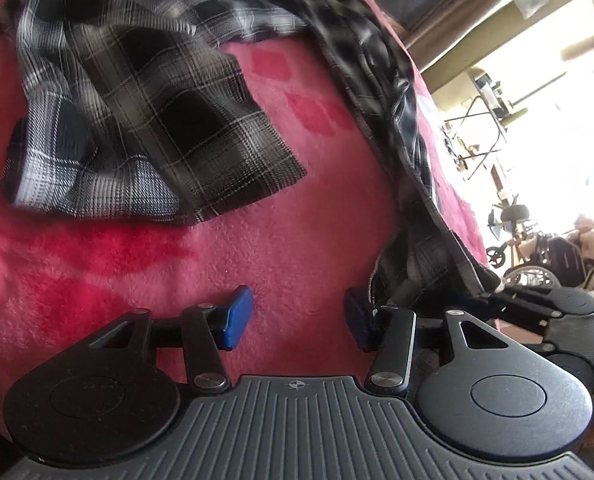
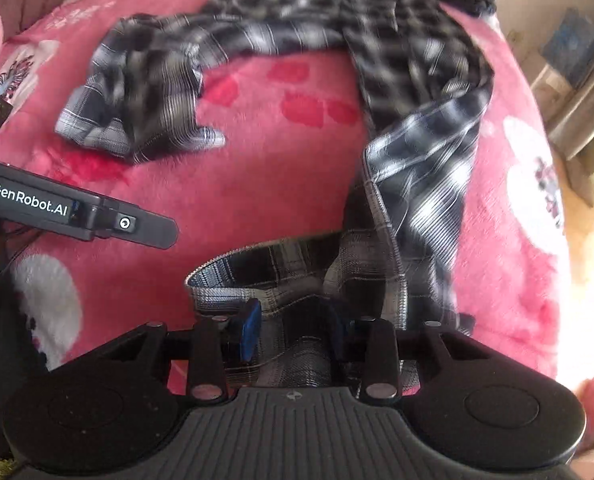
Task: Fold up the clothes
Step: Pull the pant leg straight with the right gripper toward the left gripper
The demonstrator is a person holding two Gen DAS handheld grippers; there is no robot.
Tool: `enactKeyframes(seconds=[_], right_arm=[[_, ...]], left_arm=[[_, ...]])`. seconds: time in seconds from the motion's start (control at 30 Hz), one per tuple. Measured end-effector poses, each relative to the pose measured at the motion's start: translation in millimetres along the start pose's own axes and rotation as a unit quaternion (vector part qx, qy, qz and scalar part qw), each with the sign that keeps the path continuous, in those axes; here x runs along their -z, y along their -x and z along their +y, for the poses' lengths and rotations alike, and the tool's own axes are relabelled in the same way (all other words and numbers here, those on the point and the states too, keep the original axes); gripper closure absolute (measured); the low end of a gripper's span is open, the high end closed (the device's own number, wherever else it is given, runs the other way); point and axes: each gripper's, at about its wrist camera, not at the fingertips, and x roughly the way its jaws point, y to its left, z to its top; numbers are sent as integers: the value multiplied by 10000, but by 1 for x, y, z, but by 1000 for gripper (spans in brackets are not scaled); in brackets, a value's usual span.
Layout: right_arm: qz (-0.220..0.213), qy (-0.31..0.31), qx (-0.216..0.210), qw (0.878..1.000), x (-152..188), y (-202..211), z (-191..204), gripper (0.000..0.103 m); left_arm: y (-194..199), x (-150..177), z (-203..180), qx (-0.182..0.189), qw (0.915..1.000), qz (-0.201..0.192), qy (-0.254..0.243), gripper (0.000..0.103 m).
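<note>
- Inspected: 1 pair of plaid trousers [image 2: 413,80], black, grey and white check, lying on a pink fleece blanket [image 2: 289,184] with darker pink and white motifs.
- Layout: waist at the far side, 2 legs spread toward the cameras; left leg [image 1: 145,128] crumpled and doubled over itself, right leg [image 2: 421,184] twisted, with a paler face and a stitched seam showing.
- Handling, judged: thin woven cloth, light and limp, unlikely to hold a crease unaided; fleece underneath likely to drag on it, so lifting preferred to sliding. Not fragile.
- Grip points, judged: hem corners of each leg, or the waistband; mid-leg pinches likely to bunch the fabric further.
- Left gripper [image 1: 297,318]: blue pads apart, nothing between them, only bare blanket; right-leg hem just beside 1 pad.
- Right gripper [image 2: 293,336]: jaws partly apart with the right-leg hem lying between them; cloth loose in the gap, no firm clamp evident. Motion blur limits certainty.
- Status, judged: no neat fold made; legs need straightening first.
- Background clutter beyond the bed edge: not relevant, largely overexposed.
</note>
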Motion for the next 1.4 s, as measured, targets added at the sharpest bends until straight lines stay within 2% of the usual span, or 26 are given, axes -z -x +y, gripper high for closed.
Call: enactKeyframes(seconds=[0.1,0.3,0.4,0.43,0.67,0.83,1.0,1.1,1.23,1.4], right_arm=[[227,-249,-14,9994,3,-10,-3,65],[314,-779,-55,9964,6,-11,-7,66],[361,-747,-77,9965,4,-9,-2,85],[371,-728,-86,9966,3,-7,1,95],[186,-702,-247,9971,6,13,21,99],[-42,-615,-593,9963,23,40,31,99],[-626,-744,-1005,9902,54,83,23,99],[-1056,-889,-1245,9826,81,108,6,99],[-1408,-1160,-1359,9738,123,124,-18,99],[-1615,-1364,-1366,9678,161,123,-46,99]], left_arm=[[0,1,-1,74,10000,16,2,53],[0,1,5,324,9993,60,181,53],[1,1,5,420,9989,61,206,53],[1,0,6,432,9988,70,206,52],[5,1,12,472,9979,63,433,52],[6,3,11,350,9981,-19,515,52],[4,8,-3,219,9991,-14,374,52],[3,18,-17,366,9990,170,216,52],[-3,33,-44,520,9976,426,-192,52],[-19,41,-58,619,9963,600,-3,51]])
